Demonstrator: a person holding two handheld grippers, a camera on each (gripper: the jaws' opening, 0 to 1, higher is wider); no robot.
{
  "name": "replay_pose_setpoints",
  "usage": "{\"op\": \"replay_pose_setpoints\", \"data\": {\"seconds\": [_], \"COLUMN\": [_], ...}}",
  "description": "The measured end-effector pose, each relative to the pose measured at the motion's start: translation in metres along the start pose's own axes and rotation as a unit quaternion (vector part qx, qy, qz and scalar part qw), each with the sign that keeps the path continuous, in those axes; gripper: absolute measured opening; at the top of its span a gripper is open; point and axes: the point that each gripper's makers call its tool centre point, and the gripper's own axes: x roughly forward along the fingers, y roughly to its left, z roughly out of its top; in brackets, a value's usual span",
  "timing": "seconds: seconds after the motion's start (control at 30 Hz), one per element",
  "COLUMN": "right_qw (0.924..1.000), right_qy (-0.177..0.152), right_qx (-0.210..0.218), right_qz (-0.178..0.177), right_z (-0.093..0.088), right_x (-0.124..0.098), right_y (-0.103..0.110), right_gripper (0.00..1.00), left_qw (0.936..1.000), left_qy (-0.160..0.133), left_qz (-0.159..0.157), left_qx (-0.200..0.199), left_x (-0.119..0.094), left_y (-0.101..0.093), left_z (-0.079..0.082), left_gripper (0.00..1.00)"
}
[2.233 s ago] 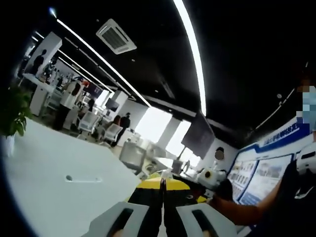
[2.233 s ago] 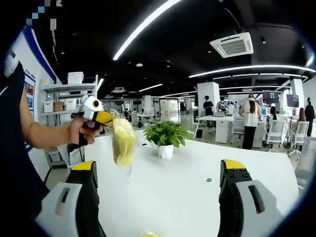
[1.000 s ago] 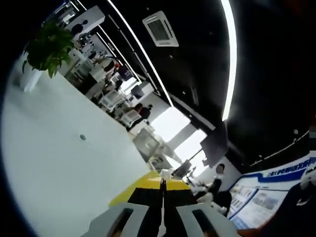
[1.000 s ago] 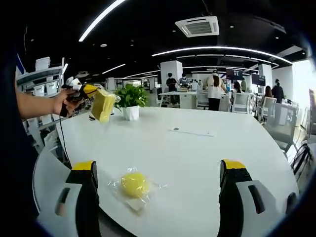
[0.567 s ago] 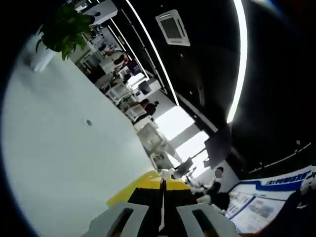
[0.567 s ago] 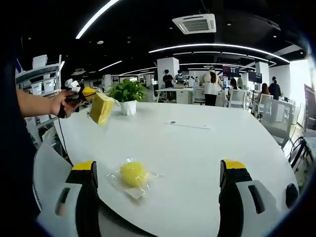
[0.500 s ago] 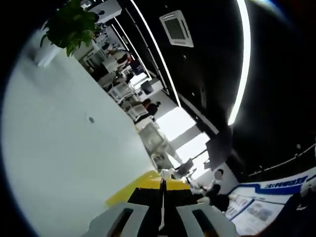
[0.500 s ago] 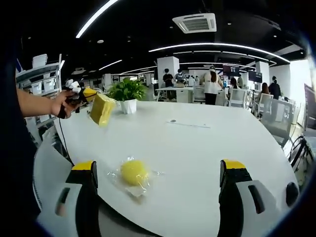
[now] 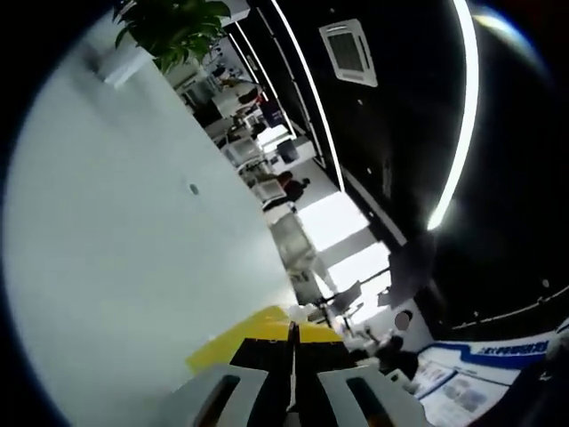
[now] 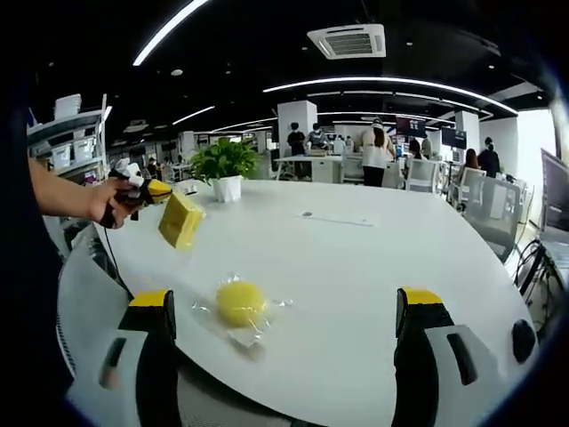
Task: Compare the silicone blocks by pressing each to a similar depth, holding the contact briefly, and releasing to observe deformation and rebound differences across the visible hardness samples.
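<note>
A round yellow silicone block in a crinkled clear wrapper (image 10: 240, 304) lies on the white round worktop (image 10: 373, 267) near its near edge, between the wide-apart jaws of the right gripper (image 10: 289, 334), nearer the left jaw and not touching either. A second, flat rectangular yellow silicone block (image 10: 179, 220) hangs in the air over the worktop's left edge, pinched by the left gripper (image 10: 147, 191). In the left gripper view that gripper's (image 9: 292, 356) jaws are pressed together on a yellow strip, probably that block's edge. A potted green plant (image 10: 222, 169) stands at the worktop's far side.
</note>
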Motion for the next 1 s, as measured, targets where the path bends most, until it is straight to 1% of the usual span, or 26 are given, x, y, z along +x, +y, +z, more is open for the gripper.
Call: {"op": "replay_pose_setpoints", "data": {"seconds": [0.03, 0.13, 0.17, 0.27, 0.43, 0.6, 0.63, 0.67, 0.73, 0.9, 1.0], "right_qw": [1.0000, 1.0000, 1.0000, 1.0000, 0.9999, 0.9999, 0.9999, 0.9999, 0.9998, 0.9998, 0.9998], "right_qy": [0.000, 0.001, 0.002, 0.005, 0.009, 0.012, 0.013, 0.014, 0.016, 0.014, 0.018], "right_qx": [0.000, 0.003, 0.003, 0.006, 0.000, -0.002, -0.001, -0.001, -0.002, -0.004, -0.006], "right_qz": [-0.001, -0.002, -0.003, 0.000, 0.005, 0.009, 0.009, 0.009, 0.008, 0.010, 0.011], "right_z": [0.000, -0.002, -0.002, -0.004, -0.005, -0.005, -0.005, -0.005, -0.006, -0.004, -0.005], "right_x": [0.000, -0.001, -0.001, 0.000, 0.003, 0.004, 0.005, 0.005, 0.006, 0.007, 0.006], "right_y": [-0.001, -0.002, -0.003, -0.001, 0.002, 0.003, 0.003, 0.003, 0.003, 0.003, 0.003], "right_gripper": [0.97, 0.97, 0.97, 0.97, 0.97, 0.97, 0.97, 0.97, 0.97, 0.97, 0.97], "left_qw": [1.0000, 0.9998, 0.9996, 0.9991, 0.9982, 0.9971, 0.9964, 0.9952, 0.9933, 0.9921, 0.9896], "left_qy": [0.001, 0.007, 0.008, 0.008, 0.016, 0.019, 0.023, 0.031, 0.039, 0.040, 0.047], "left_qz": [0.002, 0.015, 0.021, 0.033, 0.052, 0.067, 0.076, 0.089, 0.106, 0.117, 0.135], "left_qx": [-0.001, -0.009, -0.018, -0.024, -0.023, -0.029, -0.031, -0.026, -0.023, -0.018, -0.007], "left_x": [0.000, -0.001, -0.002, -0.004, -0.006, -0.007, -0.007, -0.007, -0.008, -0.009, -0.010], "left_y": [0.003, 0.019, 0.027, 0.041, 0.057, 0.069, 0.073, 0.078, 0.087, 0.096, 0.107], "left_z": [-0.001, -0.004, -0.005, -0.006, -0.010, -0.009, -0.011, -0.014, -0.018, -0.019, -0.019], "left_gripper": [0.00, 0.00, 0.00, 0.00, 0.00, 0.00, 0.00, 0.00, 0.00, 0.00, 0.00]}}
